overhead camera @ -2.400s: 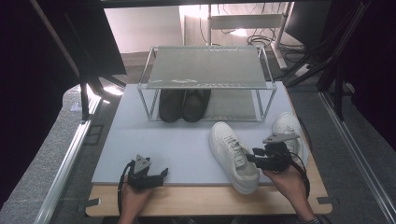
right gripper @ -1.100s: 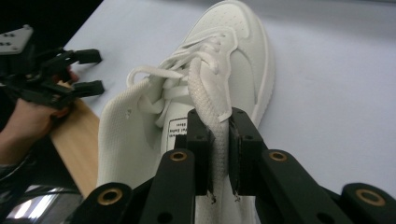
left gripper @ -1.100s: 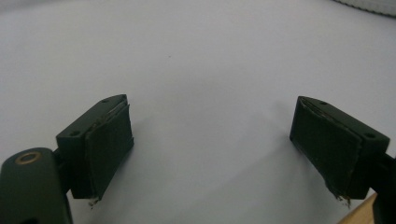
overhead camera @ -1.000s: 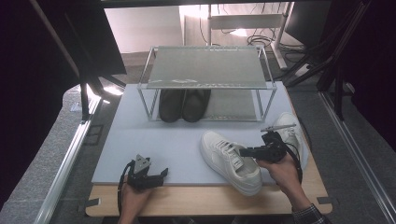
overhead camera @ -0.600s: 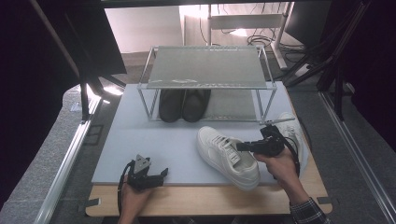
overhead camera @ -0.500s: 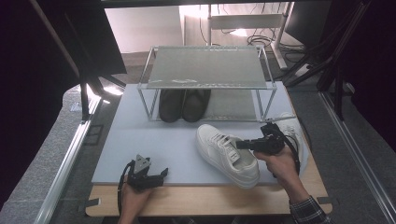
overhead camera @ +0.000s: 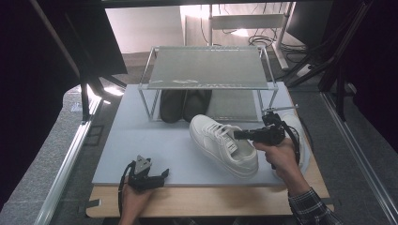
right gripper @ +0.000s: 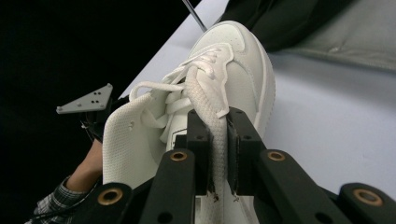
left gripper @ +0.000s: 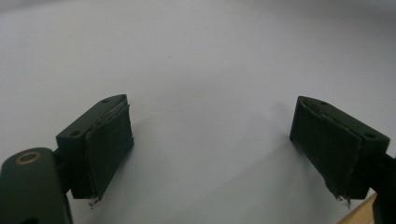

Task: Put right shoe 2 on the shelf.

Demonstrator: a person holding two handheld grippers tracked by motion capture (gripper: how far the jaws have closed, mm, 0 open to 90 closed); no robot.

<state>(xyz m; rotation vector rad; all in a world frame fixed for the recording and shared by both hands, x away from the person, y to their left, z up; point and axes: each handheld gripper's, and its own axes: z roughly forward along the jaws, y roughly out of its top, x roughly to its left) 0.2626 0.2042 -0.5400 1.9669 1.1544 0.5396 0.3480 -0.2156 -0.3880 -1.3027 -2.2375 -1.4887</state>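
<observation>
From above the tabletop [overhead camera: 141, 140], a white sneaker [overhead camera: 223, 144] lies on the grey mat a little right of centre, its toe pointing toward the wire rack [overhead camera: 206, 70] at the back. The right gripper [overhead camera: 239, 135] reaches in from the right at the shoe's tongue, and a second white sneaker [overhead camera: 300, 136] sits just behind that hand, close to the mat's right edge. Under the rack stands a pair of dark shoes [overhead camera: 184, 104]. The left gripper [overhead camera: 162, 174] rests near the front left of the mat, well apart from the sneaker, with bare mat all around it. I can read no brand or writing on either shoe from here.

Looking along the left gripper [left gripper: 210, 149] in its own view, the jaws stand wide apart over plain grey mat with nothing between them; a sliver of wooden edge [left gripper: 359, 215] shows at the lower right.

Seen from the right gripper [right gripper: 218, 154] view, the jaws are closed on the tongue [right gripper: 205, 102] of the white sneaker [right gripper: 238, 60], pinching it and the laces from both sides. The toe points away, toward the dark shoes [right gripper: 280, 23]. The other hand's grey plate [right gripper: 86, 100] shows farther off at left. No label is legible.
</observation>
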